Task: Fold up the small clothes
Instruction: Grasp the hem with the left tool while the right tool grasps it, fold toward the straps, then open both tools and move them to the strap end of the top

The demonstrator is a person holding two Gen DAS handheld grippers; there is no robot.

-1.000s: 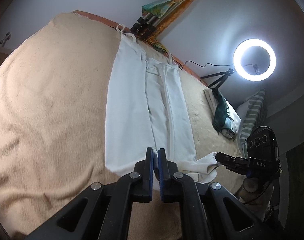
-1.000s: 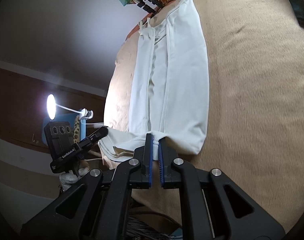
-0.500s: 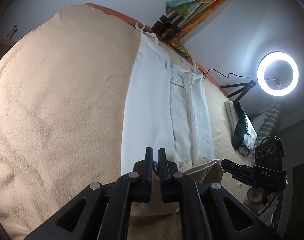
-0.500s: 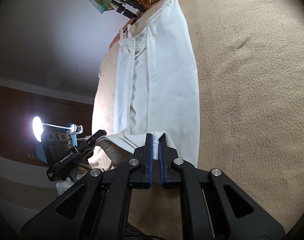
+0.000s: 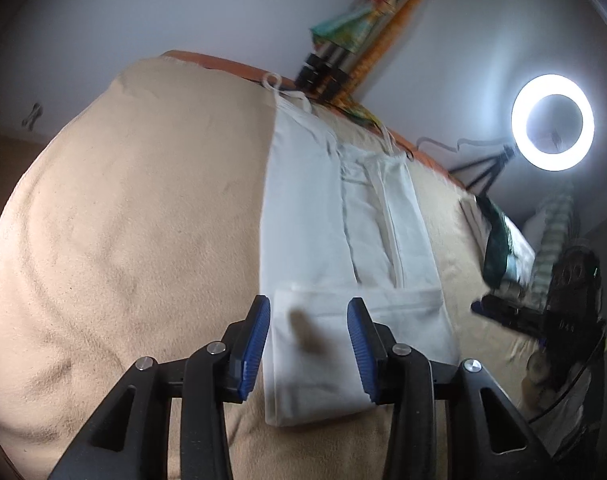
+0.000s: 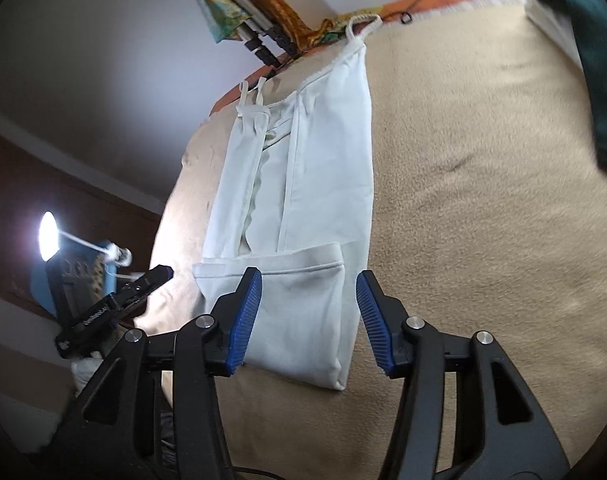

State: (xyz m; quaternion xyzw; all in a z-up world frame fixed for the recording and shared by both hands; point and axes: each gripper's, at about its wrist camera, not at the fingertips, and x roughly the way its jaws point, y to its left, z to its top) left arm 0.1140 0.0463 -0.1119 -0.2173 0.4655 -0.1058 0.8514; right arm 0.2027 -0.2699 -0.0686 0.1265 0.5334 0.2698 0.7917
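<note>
A white strappy garment [image 5: 343, 216] lies lengthwise on a beige blanket [image 5: 143, 220], its sides folded in and its near hem end folded up over itself. It also shows in the right wrist view [image 6: 303, 184]. My left gripper [image 5: 308, 320] is open and empty just above the folded hem's left part. My right gripper [image 6: 308, 292] is open and empty above the hem's right part. The other gripper shows at each view's edge: the right one [image 5: 543, 312] and the left one [image 6: 111, 304].
A ring light [image 5: 551, 128] on a tripod stands beyond the bed's right side. A dark green cloth [image 5: 499, 240] lies on a folded pile at the right, also in the right wrist view [image 6: 583, 60]. Tripod legs and colourful fabric [image 5: 343, 60] lean at the wall.
Both grippers were shut on the garment's near hem and carried it forward over the body. Now both have opened and let it go, leaving the hem folded up.
</note>
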